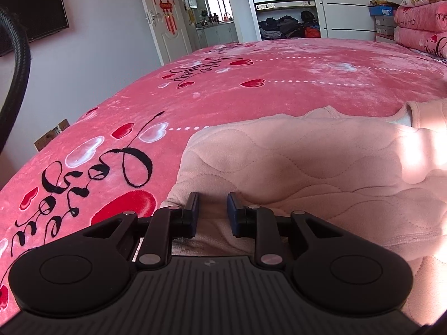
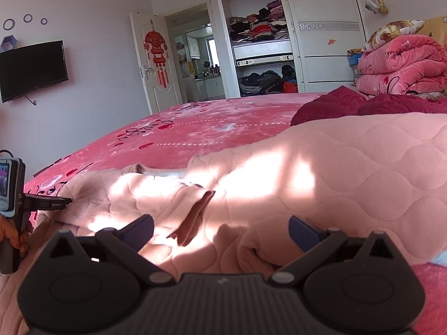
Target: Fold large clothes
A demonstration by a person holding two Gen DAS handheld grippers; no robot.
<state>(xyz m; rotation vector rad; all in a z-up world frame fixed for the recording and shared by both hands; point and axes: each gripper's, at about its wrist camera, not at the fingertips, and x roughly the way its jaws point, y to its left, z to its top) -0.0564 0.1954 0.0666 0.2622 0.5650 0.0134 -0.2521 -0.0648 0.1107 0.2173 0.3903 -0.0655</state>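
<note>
Pink quilted garment (image 1: pixel 293 167) lies spread on a bed covered by a red blanket (image 1: pixel 223 89) with heart prints. Left gripper (image 1: pixel 213 212) has its jaws narrowed onto a bunched fold at the garment's near edge, pinching it. Right gripper (image 2: pixel 220 230) hovers over the garment with jaws spread wide, holding nothing. A dark red garment (image 2: pixel 349 106) lies beyond.

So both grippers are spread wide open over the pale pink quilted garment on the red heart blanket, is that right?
Not quite. Only the right gripper is wide open; the right wrist view shows it. In the left wrist view, the left gripper is narrowed onto the garment edge. The blanket is as you say.
</note>
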